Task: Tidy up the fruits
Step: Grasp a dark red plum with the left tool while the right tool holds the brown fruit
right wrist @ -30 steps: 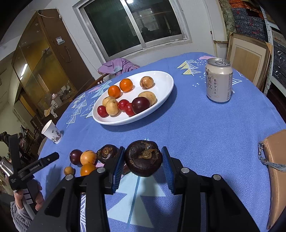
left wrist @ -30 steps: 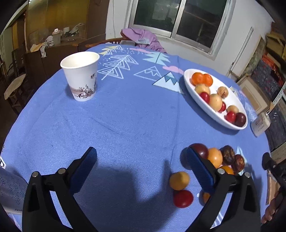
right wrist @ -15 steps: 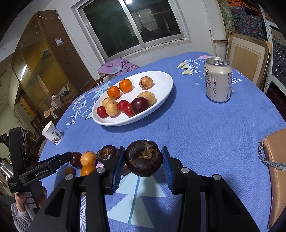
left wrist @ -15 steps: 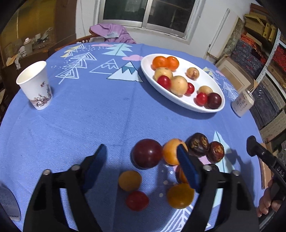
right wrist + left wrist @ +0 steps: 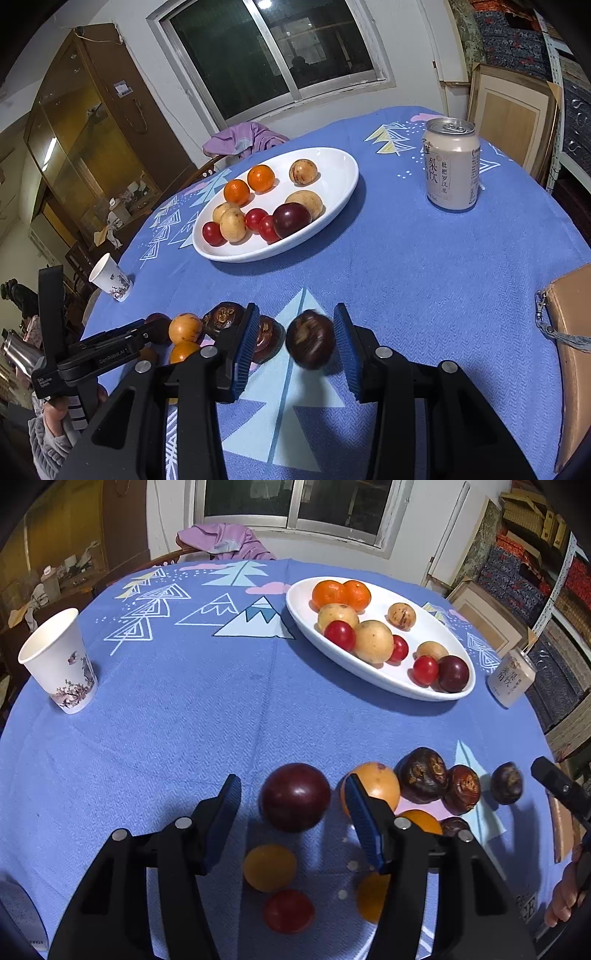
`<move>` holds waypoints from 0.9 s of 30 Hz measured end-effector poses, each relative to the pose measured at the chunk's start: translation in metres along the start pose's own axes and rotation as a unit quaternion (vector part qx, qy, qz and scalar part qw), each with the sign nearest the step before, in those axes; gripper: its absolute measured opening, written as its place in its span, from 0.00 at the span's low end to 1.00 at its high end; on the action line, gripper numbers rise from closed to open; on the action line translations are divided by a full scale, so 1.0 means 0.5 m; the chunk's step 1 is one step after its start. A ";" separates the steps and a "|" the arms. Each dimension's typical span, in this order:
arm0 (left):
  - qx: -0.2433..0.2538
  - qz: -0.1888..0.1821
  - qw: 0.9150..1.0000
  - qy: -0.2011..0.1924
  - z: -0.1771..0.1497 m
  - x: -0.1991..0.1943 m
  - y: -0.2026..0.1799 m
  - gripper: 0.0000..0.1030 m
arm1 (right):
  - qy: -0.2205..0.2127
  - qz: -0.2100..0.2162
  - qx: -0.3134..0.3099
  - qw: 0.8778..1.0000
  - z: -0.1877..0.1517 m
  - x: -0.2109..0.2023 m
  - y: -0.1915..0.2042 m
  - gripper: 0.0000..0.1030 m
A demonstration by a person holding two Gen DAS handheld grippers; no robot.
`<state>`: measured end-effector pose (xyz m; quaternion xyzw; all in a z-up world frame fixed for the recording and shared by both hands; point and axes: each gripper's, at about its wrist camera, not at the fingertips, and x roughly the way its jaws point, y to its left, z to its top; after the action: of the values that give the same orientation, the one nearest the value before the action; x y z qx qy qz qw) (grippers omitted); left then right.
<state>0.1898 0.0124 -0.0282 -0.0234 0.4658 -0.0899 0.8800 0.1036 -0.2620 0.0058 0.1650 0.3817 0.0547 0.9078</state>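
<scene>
A dark red plum (image 5: 294, 796) lies on the blue cloth between the fingers of my left gripper (image 5: 291, 786). Its jaws are closing, and a gap still shows on both sides of the plum. Around it lie an orange fruit (image 5: 380, 782), two dark wrinkled fruits (image 5: 421, 775), a small yellow fruit (image 5: 269, 867) and a red one (image 5: 288, 910). My right gripper (image 5: 295, 317) has its pads apart. A blurred dark brown fruit (image 5: 310, 343) sits loose below them, apart from the left pad. The white oval plate (image 5: 280, 253) holds several fruits.
A paper cup (image 5: 61, 661) stands at the far left of the round table. A drink can (image 5: 450, 162) stands at the right, beyond the plate. A tan bag (image 5: 569, 350) lies on the right edge. A chair with purple cloth (image 5: 221, 542) stands behind the table.
My left gripper has moved over the loose fruit and narrowed around the dark red plum. The dark brown fruit held between the right pads has dropped out of them.
</scene>
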 end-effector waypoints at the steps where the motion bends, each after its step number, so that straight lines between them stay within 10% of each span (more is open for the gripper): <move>1: -0.001 0.001 1.000 0.001 0.000 0.002 0.002 0.49 | 0.003 -0.001 -0.002 1.000 -0.001 0.004 0.000 0.41; 27: 0.012 -0.002 1.000 0.005 -0.005 0.021 -0.008 0.47 | 0.028 -0.113 0.016 0.993 0.017 0.055 -0.092 0.39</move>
<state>0.1929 0.0065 -0.0375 -0.0130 0.4687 -0.0971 0.8779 0.1279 -0.3010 -0.0229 0.1334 0.4243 -0.0498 0.8943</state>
